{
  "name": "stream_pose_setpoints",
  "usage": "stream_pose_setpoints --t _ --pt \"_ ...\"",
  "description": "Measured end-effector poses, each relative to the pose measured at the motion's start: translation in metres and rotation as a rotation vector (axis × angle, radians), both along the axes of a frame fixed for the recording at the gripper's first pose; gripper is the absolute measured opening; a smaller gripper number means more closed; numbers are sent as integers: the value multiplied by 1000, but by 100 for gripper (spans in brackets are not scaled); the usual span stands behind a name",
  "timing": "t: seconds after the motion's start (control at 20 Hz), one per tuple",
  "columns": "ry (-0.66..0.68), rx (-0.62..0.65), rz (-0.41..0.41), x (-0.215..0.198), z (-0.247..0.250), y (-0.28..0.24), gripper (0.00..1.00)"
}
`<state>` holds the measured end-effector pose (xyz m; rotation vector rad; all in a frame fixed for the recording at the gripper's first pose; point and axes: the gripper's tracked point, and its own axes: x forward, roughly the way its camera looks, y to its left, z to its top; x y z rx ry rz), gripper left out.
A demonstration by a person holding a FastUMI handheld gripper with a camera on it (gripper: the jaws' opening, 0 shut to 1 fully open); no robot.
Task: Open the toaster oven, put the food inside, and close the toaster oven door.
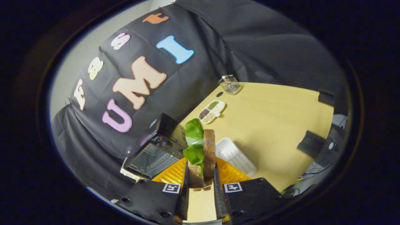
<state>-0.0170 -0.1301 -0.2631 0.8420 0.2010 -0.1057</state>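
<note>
Here claw (201, 178) clamps sandwich (204, 156) aloft

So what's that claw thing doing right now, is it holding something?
Gripper: shut on the sandwich, bread with green lettuce, both fingers pressing its sides.

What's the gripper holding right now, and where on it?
The gripper is shut on the sandwich, pinching its lower end between both fingers, lettuce sticking out.

Glossy black toaster oven (156, 150), matt tabletop (275, 118), wire basket (230, 84)
</note>
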Motion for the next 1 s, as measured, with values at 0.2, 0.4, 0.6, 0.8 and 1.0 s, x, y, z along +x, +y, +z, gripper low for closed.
stream_pose_setpoints --t 0.2,0.4,0.6,0.8,1.0 --pt "-28 133 14 12 -5 60 36" --pt "-52 213 49 41 -2 130 36" --pt "-54 269 82 87 4 199 36" --pt "-83 307 74 133 12 247 36" --pt "-66 295 26 176 6 269 36"
